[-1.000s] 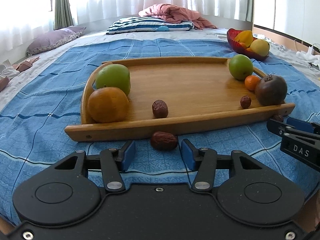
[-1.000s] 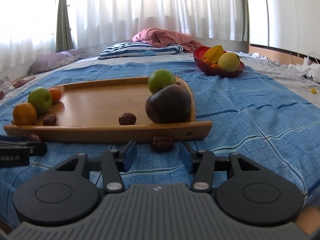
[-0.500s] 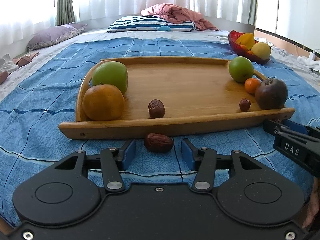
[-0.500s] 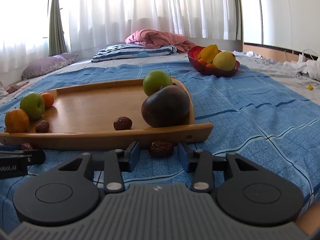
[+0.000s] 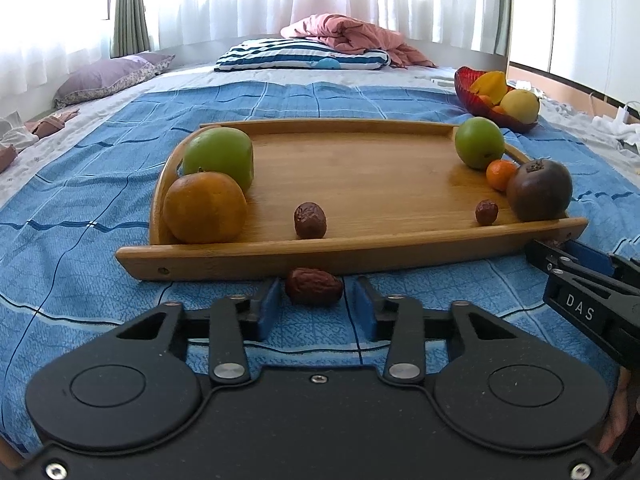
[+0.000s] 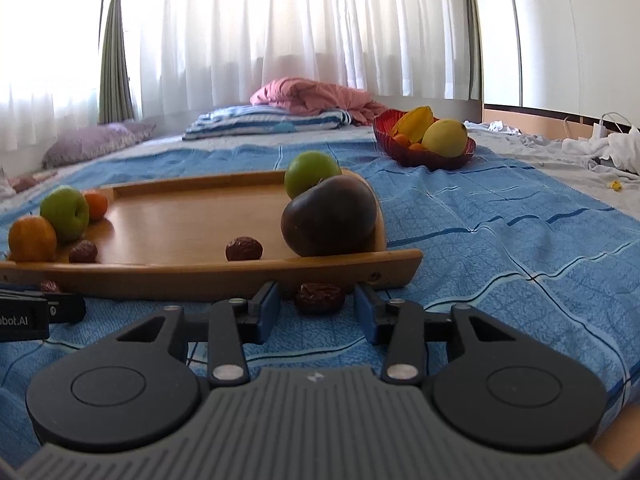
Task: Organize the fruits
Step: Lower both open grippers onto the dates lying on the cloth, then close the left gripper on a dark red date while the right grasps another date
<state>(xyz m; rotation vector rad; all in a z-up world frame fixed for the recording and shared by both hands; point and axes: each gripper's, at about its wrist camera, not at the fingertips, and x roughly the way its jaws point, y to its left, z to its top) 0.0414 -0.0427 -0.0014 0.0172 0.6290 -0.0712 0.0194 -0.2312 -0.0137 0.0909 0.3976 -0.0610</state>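
A wooden tray (image 5: 360,184) (image 6: 180,216) lies on the blue bedspread. It holds two green apples (image 5: 220,156) (image 5: 479,142), an orange (image 5: 205,207), a small tangerine (image 5: 500,174), a dark purple fruit (image 5: 540,190) (image 6: 330,216) and two dried red dates (image 5: 310,220) (image 5: 486,212). A loose date (image 5: 314,286) lies on the bedspread before the tray, between the open fingers of my left gripper (image 5: 314,304). Another loose date (image 6: 320,298) lies between the open fingers of my right gripper (image 6: 318,308). Neither gripper touches its date.
A red bowl (image 5: 474,100) (image 6: 424,152) with yellow and orange fruit stands at the back right. Pillows (image 5: 300,56) and a pink blanket (image 5: 352,36) lie at the bed's far end. The right gripper shows at the right edge of the left wrist view (image 5: 584,280).
Both grippers have lowered and moved forward, so each loose date now lies further in between the fingers. The fingers stay open.
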